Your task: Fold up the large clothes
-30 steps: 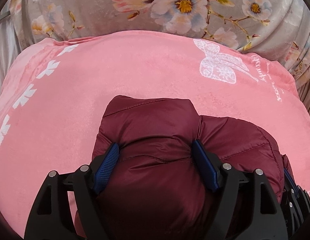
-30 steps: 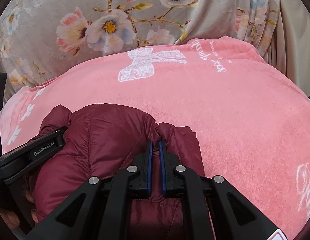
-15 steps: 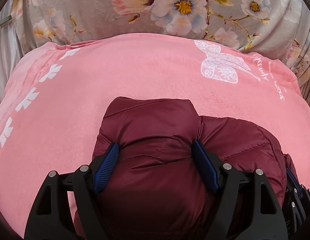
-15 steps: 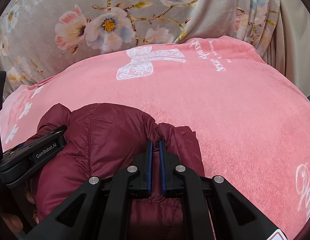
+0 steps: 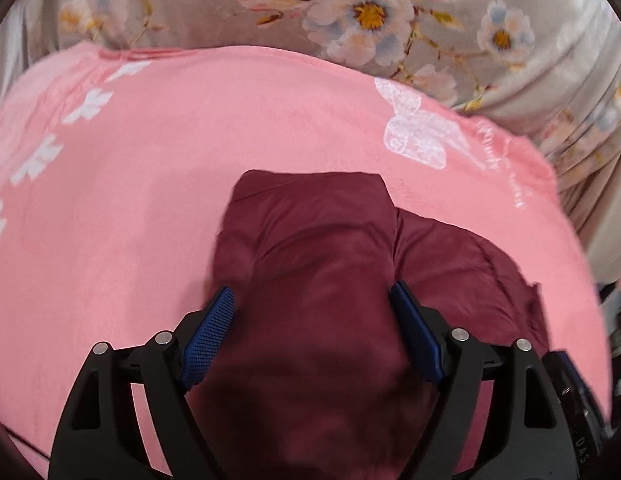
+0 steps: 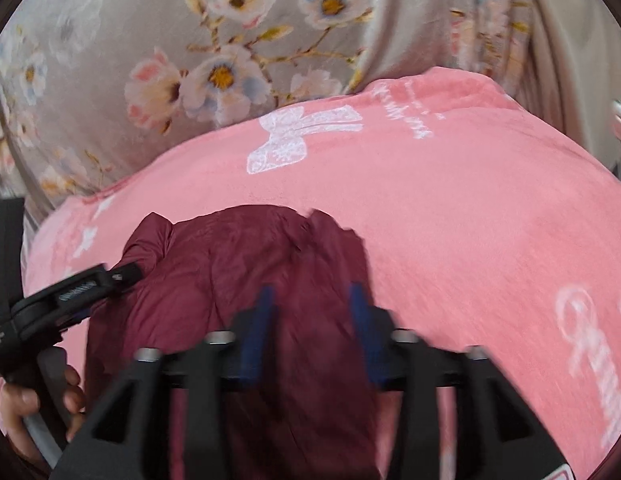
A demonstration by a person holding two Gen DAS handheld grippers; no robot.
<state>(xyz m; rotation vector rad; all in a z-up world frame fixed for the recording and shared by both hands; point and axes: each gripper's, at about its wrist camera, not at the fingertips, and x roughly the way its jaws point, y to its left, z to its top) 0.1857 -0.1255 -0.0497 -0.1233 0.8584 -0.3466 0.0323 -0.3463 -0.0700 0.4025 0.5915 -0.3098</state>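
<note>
A: Jacket (image 5: pixel 310 280), maroon and puffy, lies bundled on the pink blanket (image 5: pixel 130 220). Step?

B: Letting go. Right hand-held gripper (image 6: pixel 310 320) is opening astride it; left hand-held gripper (image 5: pixel 310 320) is opening too, pads hugging a thick fold. Next: tidy it.

A: Writing?

B: White script beside the blanket's bow, unreadable.

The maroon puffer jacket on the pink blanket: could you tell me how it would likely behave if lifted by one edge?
The maroon puffer jacket looks quilted and puffy, so probably light for its bulk. It bulges softly between the left gripper pads, so it would likely droop and unfold. Its shell looks smooth, so it may slip on the pink blanket.
</note>
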